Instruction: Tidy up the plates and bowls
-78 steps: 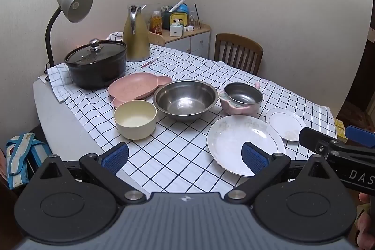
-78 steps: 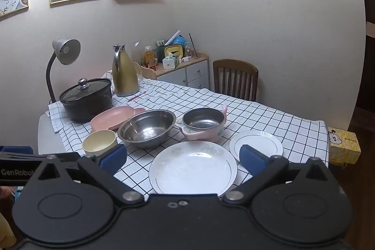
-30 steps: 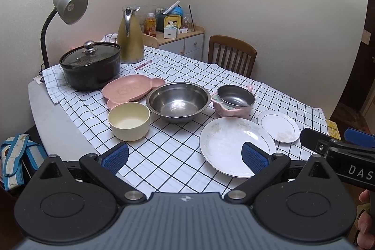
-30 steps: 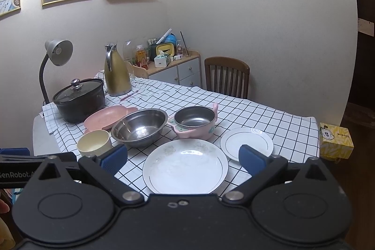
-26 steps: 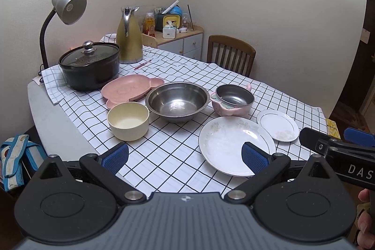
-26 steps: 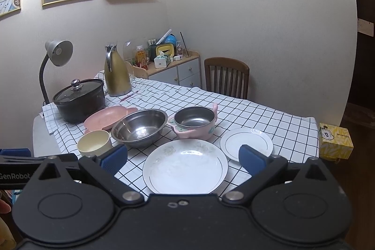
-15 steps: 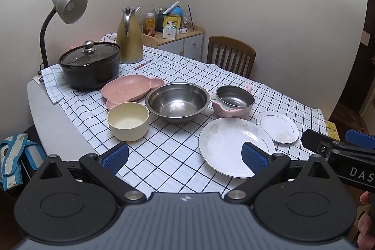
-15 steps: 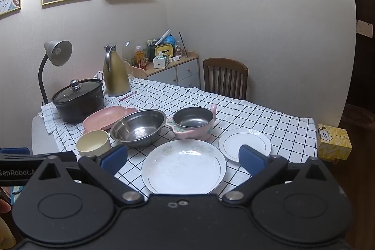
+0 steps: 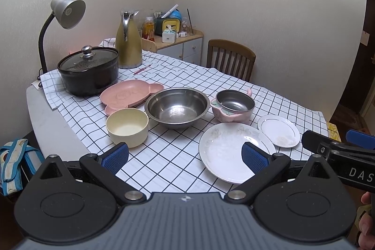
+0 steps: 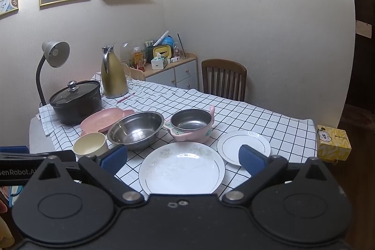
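Blue-padded left gripper [image 9: 185,156] hangs level before the table, jaws spread and empty, large white plate [image 9: 232,151] near its right pad. Right gripper [image 10: 182,159] likewise spread, empty, above that plate [image 10: 181,168].

1. Bare checked worktop [image 9: 173,156] lies open between the cream bowl [image 9: 127,127] and large plate [image 9: 230,151].
2. Far side past the steel bowl [image 9: 177,107] is free.
3. Black pot [image 9: 88,70], gold jug [image 9: 128,48] and lamp [image 9: 63,18] crowd the left corner.
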The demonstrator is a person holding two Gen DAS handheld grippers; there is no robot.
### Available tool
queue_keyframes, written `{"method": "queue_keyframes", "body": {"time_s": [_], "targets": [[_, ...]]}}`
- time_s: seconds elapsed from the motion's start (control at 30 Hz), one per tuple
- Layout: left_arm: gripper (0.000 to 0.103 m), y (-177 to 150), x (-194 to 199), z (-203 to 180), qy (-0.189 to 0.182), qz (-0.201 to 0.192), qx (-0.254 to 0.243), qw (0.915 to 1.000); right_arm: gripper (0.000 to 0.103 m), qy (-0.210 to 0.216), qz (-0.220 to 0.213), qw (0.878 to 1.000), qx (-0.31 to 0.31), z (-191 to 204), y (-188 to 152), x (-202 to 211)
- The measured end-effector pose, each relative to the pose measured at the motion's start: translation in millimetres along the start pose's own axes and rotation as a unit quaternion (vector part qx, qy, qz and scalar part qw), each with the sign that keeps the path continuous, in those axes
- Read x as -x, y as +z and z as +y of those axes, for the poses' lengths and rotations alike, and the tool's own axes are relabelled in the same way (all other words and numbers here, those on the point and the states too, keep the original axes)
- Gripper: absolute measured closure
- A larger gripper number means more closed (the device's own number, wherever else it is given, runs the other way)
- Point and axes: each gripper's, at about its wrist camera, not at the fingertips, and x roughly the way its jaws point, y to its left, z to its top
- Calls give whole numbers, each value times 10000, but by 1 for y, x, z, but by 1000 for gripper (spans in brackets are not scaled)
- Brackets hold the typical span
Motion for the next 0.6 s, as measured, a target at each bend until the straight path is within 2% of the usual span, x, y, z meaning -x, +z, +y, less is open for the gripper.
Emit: {"method": "queue_keyframes", "body": {"time_s": [0.37, 0.6], "targets": [[0, 3, -5, 2, -24, -85, 61, 9999, 1, -22, -45, 10000, 27, 2, 1, -5], [0, 5, -22, 1, -80, 63, 68, 9999, 1, -17, -10, 10000, 81, 0, 1, -15]]}}
